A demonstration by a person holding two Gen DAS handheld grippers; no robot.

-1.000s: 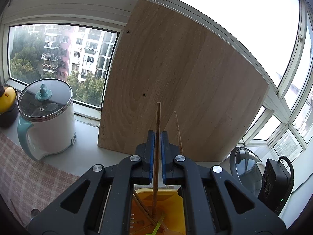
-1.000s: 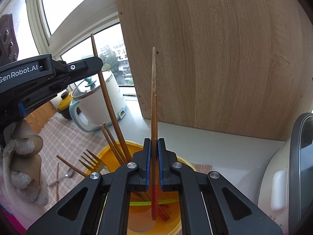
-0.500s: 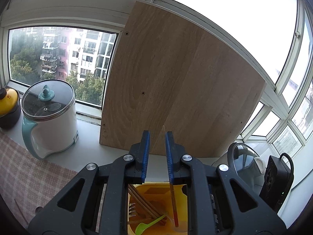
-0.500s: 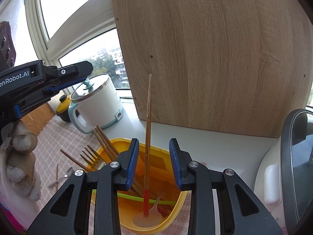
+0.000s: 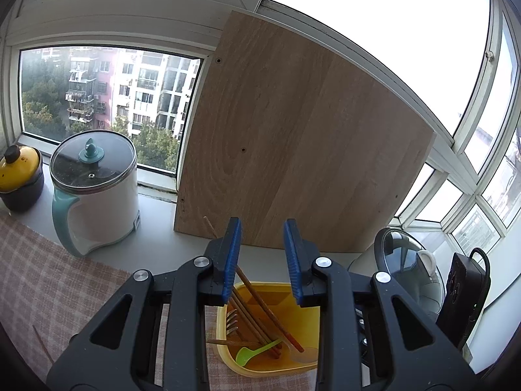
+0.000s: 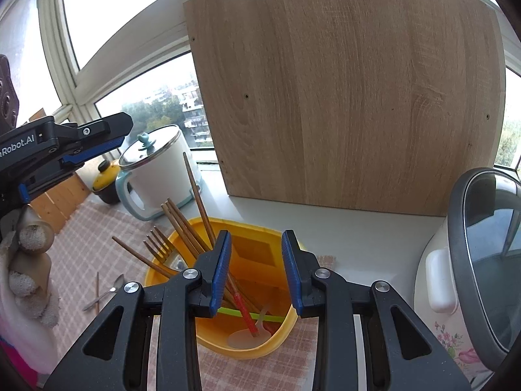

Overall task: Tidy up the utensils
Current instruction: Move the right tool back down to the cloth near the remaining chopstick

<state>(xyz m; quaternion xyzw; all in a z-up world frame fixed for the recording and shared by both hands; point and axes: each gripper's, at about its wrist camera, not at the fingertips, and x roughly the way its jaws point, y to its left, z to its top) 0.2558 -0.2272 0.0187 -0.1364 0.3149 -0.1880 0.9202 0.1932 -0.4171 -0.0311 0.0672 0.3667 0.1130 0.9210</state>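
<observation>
A yellow utensil holder (image 5: 293,369) (image 6: 260,228) stands on the checked cloth below both grippers. It holds several brown chopsticks (image 5: 260,306), a red-tipped chopstick (image 6: 242,306), a gold fork (image 6: 159,244) and a green spoon (image 5: 254,352). My left gripper (image 5: 262,228) hovers above the holder; its jaws are opening and nothing is between them. It also shows at the left of the right wrist view as the left gripper (image 6: 107,140). My right gripper (image 6: 256,238) is open over the holder, with the chopsticks leaning beside its left finger, apart from the pads.
A loose spoon (image 6: 107,291) and chopstick (image 6: 97,288) lie on the cloth at left. A white kettle (image 5: 94,192), a yellow-lidded pot (image 5: 19,179), a leaning wooden board (image 5: 293,150) and a rice cooker (image 6: 472,277) ring the holder. A gloved hand (image 6: 26,260) holds the left gripper.
Both grippers were shut on upright chopsticks; both opened and the chopsticks dropped into the yellow holder, now leaning left. Both grippers drew back a little.
</observation>
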